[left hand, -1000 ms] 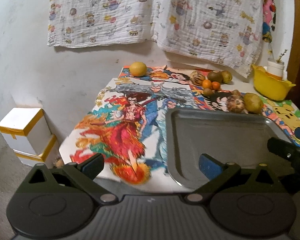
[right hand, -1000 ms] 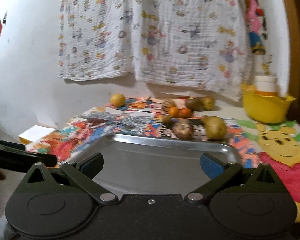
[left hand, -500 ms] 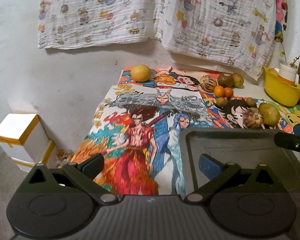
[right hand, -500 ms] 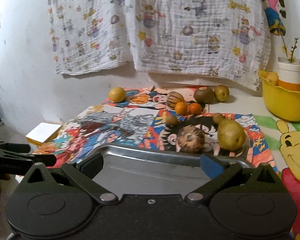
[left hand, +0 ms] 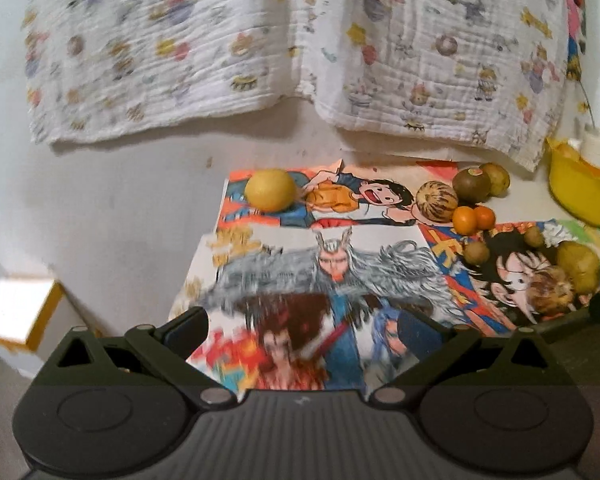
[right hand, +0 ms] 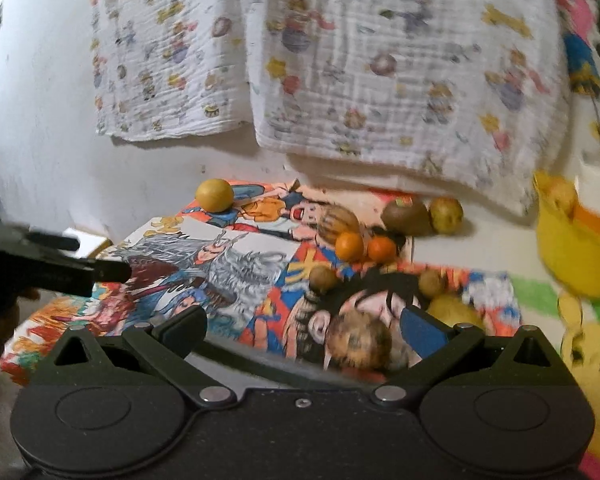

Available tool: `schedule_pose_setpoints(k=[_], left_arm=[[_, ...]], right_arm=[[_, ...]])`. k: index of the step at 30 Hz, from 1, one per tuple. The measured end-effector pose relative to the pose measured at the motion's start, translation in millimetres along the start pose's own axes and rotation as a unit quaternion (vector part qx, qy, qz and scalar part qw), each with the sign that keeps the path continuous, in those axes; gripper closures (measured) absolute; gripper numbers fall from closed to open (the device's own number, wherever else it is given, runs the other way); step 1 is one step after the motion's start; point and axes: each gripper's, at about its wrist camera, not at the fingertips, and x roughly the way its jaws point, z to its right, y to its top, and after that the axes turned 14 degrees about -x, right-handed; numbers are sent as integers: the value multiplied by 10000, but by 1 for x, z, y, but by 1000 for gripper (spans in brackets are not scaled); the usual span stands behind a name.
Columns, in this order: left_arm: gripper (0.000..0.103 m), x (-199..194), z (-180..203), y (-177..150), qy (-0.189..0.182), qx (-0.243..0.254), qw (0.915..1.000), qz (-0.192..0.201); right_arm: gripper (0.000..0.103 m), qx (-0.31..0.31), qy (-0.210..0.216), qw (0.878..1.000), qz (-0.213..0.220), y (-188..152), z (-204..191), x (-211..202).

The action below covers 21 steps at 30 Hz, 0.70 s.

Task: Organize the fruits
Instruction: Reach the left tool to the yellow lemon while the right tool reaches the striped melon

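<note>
Fruits (right hand: pixel 350 246) lie scattered on cartoon posters (left hand: pixel 328 276); both tools (left hand: pixel 300 330) (right hand: pixel 302 330) gape, holding nothing.

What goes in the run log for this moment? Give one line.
left gripper: open, empty | right gripper: open, empty, nearest striped round fruit | tray: no fruit seen inside | fruits on table

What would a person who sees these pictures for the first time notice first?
Probably the bright cartoon-printed table cover, with fruit scattered along its far and right side: a lone round yellow fruit at the back left, and two small orange citrus fruits touching each other mid-table. Both open black two-finger grippers, left and right, fill the foreground, holding nothing.
</note>
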Motion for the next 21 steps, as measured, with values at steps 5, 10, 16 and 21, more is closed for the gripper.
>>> schedule_pose_setpoints(k=[5,10,16,21], left_arm=[[0,30,1,23,-81,154,9998,-88],[0,67,0,51,100,477,9986,219],[0,123,-16,86,63,230,9994,258],[0,166,-18,102,16,264,9996,127]], right_arm=[[0,-527,125,9985,16,30,7,29],[0,-1132,226,9928,-322,65,16,88],[1,-757,509,9919,-880,91,46,166],[1,-724,449,9890,-1207,90,54,205]])
